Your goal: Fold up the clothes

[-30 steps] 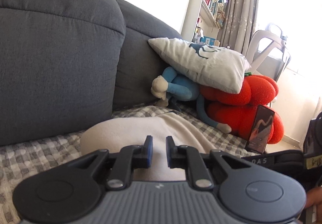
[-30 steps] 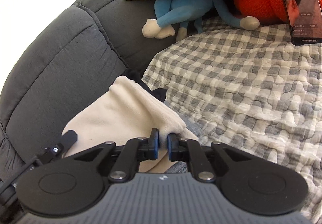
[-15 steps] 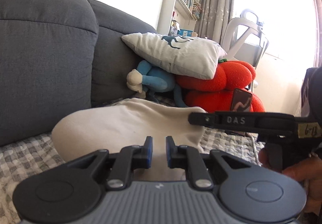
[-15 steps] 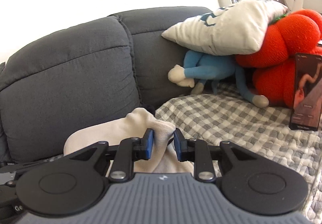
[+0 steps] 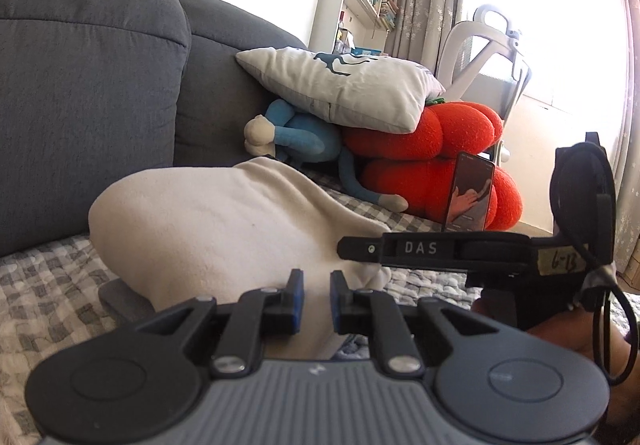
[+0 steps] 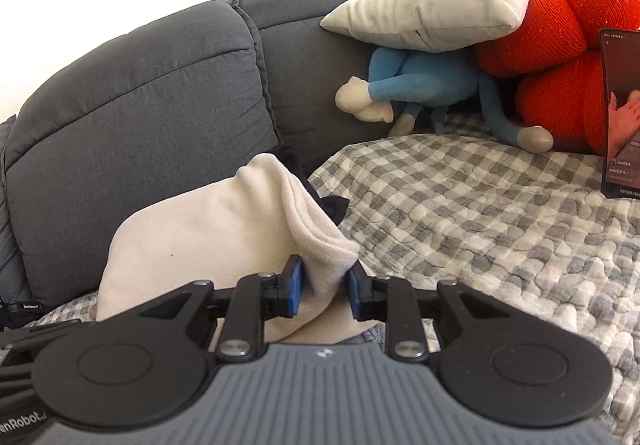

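Observation:
A cream fleece garment (image 5: 224, 221) lies bunched on the sofa seat, and both grippers hold its near edge. My left gripper (image 5: 316, 297) is shut on a thin fold of it. My right gripper (image 6: 324, 285) has a thicker bunched corner of the cream garment (image 6: 208, 237) between its pads, and the cloth fills the gap. In the left wrist view the right gripper (image 5: 360, 251) reaches in side-on from the right, its tip at the same edge. A dark garment (image 6: 320, 201) peeks out behind the cream one.
The grey sofa backrest (image 5: 100, 85) rises close behind. A checked blanket (image 6: 480, 225) covers the seat. At the far end are a white pillow (image 5: 348, 85), a blue plush toy (image 5: 296, 141), a red plush (image 5: 440, 149) and a propped phone (image 5: 470, 193). An office chair (image 5: 488, 57) stands beyond.
The right gripper's jaws have widened around a thicker fold and its view has rolled level. It has come into the left wrist view beside the left gripper. The garment is bunched higher.

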### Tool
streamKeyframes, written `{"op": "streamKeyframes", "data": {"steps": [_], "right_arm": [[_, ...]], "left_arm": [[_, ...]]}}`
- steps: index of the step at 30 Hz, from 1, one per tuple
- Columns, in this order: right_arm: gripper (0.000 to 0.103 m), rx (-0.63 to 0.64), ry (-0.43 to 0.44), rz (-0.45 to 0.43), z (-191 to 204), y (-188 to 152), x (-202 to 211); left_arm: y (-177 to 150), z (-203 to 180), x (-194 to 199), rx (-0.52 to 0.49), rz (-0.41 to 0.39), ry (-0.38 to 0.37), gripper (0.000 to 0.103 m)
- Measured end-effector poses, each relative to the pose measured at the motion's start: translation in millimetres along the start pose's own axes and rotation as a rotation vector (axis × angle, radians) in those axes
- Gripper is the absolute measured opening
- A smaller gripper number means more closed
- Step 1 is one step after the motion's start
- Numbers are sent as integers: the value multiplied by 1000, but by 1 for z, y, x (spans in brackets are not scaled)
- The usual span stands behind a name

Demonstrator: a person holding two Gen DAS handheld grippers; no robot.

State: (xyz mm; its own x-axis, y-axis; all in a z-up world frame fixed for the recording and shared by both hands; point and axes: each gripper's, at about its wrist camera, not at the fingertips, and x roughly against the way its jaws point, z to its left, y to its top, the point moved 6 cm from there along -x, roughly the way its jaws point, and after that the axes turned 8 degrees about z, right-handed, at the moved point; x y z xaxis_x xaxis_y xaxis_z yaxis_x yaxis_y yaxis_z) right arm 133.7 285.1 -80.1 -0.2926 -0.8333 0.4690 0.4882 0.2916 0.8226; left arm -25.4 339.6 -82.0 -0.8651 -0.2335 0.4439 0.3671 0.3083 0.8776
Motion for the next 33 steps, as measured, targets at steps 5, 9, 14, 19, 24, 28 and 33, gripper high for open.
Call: {"op": "streamKeyframes", "data": {"steps": [5,9,14,19,24,28,33], "right_arm": [[27,-8,-15,-2,-4,1,5],[27,-18,-30,12,-8,1,9],[27,0,-80,55,-11,-1,21],[27,14,-146,86,-16,1,46],[29,57,-184,127,-8,4,77],[30,86,-202,179,3,6,92],[41,112,-211,249,20,4,108]], "left_arm": [[-1,-6,4,15,26,-15,13],[-5,-13,11,5,55,-22,14],[-8,-20,24,-10,91,-45,15],[-7,-28,38,-27,115,-50,18],[-4,-32,49,-26,166,-2,21],[-6,-27,55,21,238,56,26],[-12,-15,60,142,357,139,35]]}}
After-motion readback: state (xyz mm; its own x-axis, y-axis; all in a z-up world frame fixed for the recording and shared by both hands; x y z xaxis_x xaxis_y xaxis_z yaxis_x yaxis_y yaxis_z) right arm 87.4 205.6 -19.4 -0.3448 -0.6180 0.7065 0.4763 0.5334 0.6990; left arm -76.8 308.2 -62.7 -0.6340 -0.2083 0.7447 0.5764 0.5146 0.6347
